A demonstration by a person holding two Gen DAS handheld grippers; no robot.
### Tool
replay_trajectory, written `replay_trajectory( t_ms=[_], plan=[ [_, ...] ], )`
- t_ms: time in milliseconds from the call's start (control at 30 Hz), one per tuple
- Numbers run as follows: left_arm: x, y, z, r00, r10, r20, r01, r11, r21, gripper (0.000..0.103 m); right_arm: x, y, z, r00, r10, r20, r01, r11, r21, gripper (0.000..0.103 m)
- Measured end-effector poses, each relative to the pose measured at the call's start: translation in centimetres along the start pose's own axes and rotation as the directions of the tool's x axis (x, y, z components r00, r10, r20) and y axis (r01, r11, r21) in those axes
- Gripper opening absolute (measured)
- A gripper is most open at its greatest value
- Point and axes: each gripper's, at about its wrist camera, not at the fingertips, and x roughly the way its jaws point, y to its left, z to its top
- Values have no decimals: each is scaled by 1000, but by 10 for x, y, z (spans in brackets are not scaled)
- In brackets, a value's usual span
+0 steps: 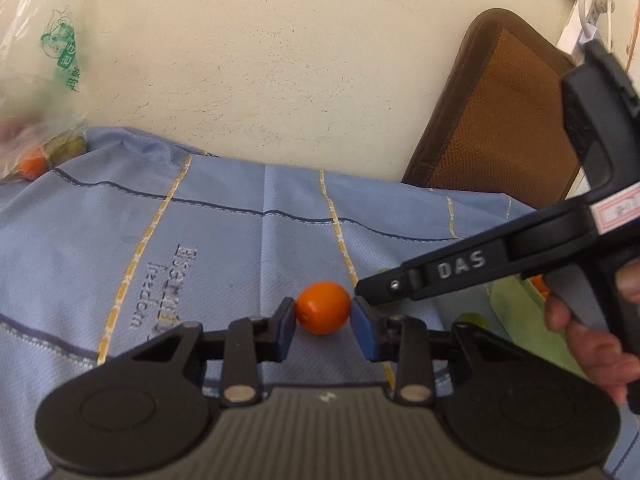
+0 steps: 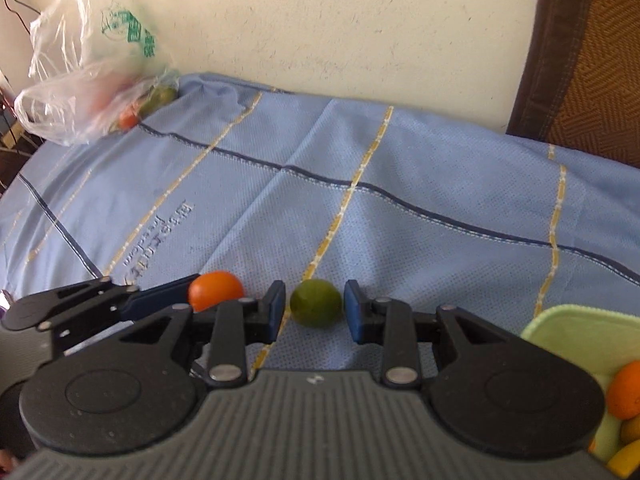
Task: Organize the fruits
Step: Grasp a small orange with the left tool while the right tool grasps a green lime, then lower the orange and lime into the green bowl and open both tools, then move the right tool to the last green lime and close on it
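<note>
A small orange fruit (image 1: 323,307) lies on the blue cloth (image 1: 224,248), and my left gripper (image 1: 323,320) has its blue pads touching both sides of it. The same orange fruit (image 2: 216,290) shows in the right wrist view, with the left gripper's fingers (image 2: 160,300) around it. A green fruit (image 2: 316,307) lies on the cloth between the pads of my right gripper (image 2: 316,312), with small gaps on each side. The right gripper's finger (image 1: 440,276) crosses the left wrist view from the right.
A pale green tray (image 2: 568,320) at the lower right holds orange and yellow fruits (image 2: 626,390). A clear plastic bag (image 2: 88,80) with more fruit lies at the cloth's far left corner. A brown woven mat (image 1: 492,120) leans on the cream wall.
</note>
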Motion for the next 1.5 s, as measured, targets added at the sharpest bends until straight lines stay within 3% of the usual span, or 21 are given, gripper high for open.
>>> replay_trajectory(
  t_ms=[133,300,533,700,867,1100,1167,1200,1367,1500],
  plan=[
    [-19,-3,-6,1000,-24,5,24,1000,2,30,-26,3,-12,997,30,75,-29,999,-14,29],
    [-46,-25,-10,995,-102,19,101,995,20,30,-92,-5,-49,974,65,219,-62,998,-21,29],
    [-60,-94,1,962,-273,14,270,957,105,30,-168,-36,-113,931,-57,360,48,998,35,29],
    [-41,-145,0,952,-303,-39,305,935,181,31,-179,-63,-149,911,-152,385,127,988,90,29],
    [-14,-173,-5,954,-283,-98,298,930,217,31,-170,-81,-164,912,-162,378,123,985,124,29],
    [0,-171,-10,965,-226,-131,250,946,206,32,-153,-86,-164,910,-156,384,115,985,129,32],
    [-4,-166,-7,966,-230,-121,250,947,200,37,-155,-88,-165,901,-168,400,125,984,131,39],
    [-8,-162,-3,965,-238,-107,255,949,184,40,-159,-90,-165,896,-168,412,123,983,135,43],
    [-38,-130,21,967,-256,-2,254,960,115,40,-178,-90,-158,870,-183,457,129,981,148,42],
    [-64,-93,32,973,-212,87,206,976,65,40,-193,-78,-150,853,-171,493,128,985,119,42]
  ],
)
